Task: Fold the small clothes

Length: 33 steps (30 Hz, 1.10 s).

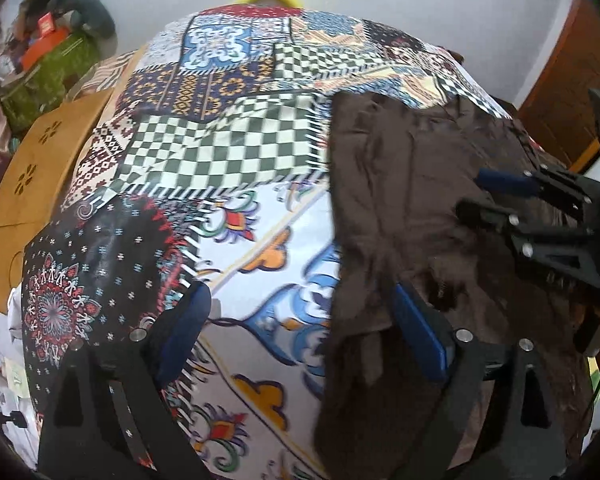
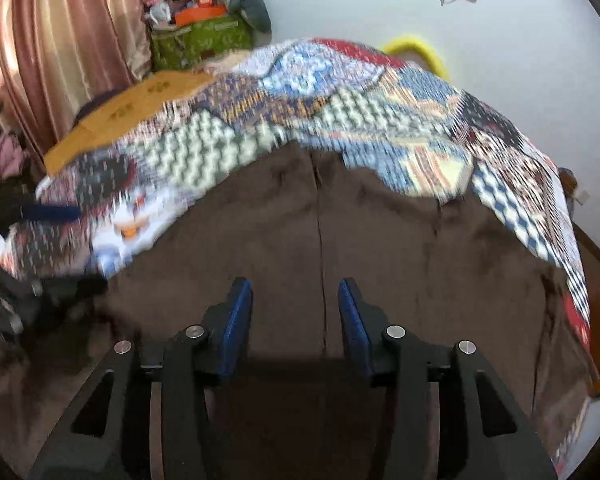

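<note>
1. Brown fabric garment point(image 2: 380, 240), dark and soft-looking, lies spread on a patchwork-printed bed cover point(image 1: 220, 152) with checks, tiles and floral motifs.
2. Seen from the left wrist camera, the garment point(image 1: 420, 220) covers the right side of the cover, its left edge running top to bottom through the middle of the view.
3. The left gripper point(image 1: 300, 320), black with blue pads, stands wide open above that edge: its left finger is over the bare printed cover, its right finger over the brown cloth. Nothing is clamped between the pads.
4. The right gripper point(image 2: 296, 320) has its jaws partly open over the middle of the garment, one pad on either side of a lengthwise seam point(image 2: 320, 240). The pads do not press on any cloth.
5. In the left wrist view the right gripper point(image 1: 500, 200) hovers over the garment's right part, well apart from the left one.
6. The right wrist view is blurred across the cover point(image 2: 380, 120).
7. A tan wooden board with flower-shaped cut-outs point(image 1: 32, 184) sits just beside the cover's left edge.
</note>
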Motion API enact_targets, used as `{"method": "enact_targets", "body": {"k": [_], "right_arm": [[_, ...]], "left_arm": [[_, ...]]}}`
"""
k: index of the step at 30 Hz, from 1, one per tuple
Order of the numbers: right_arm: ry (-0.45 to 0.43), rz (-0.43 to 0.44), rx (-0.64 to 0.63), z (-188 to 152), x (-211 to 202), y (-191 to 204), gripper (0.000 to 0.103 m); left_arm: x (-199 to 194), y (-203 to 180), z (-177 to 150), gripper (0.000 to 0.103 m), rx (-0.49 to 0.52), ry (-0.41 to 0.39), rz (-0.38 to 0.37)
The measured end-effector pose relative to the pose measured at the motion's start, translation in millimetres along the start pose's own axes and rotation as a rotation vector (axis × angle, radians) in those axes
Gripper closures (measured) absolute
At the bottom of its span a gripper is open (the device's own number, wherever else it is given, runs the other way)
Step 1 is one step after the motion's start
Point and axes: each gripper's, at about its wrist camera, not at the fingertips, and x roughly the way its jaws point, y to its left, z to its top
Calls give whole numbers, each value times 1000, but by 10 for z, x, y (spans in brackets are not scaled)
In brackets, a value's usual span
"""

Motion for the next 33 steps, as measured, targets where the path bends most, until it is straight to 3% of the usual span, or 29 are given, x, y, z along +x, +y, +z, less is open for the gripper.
{"method": "enact_targets", "body": {"k": [8, 15, 18, 25, 33], "right_arm": [[-50, 6, 144, -443, -523, -200, 60], [-160, -58, 249, -669, -1131, -501, 56], [-199, -91, 304, -764, -1324, -689, 42], [-200, -183, 385, -1041, -1443, -1079, 42], [-156, -174, 532, -1294, -1169, -1569, 42]], "left_arm": [[-242, -255, -133, 11, 54, -9, 35], [-678, -420, 56, 11, 80, -118, 56], [-768, -475, 218, 7, 76, -157, 43], [-609, -595, 529, 7, 58, -154, 26], [-151, -742, 629, 7, 99, -102, 54]]}}
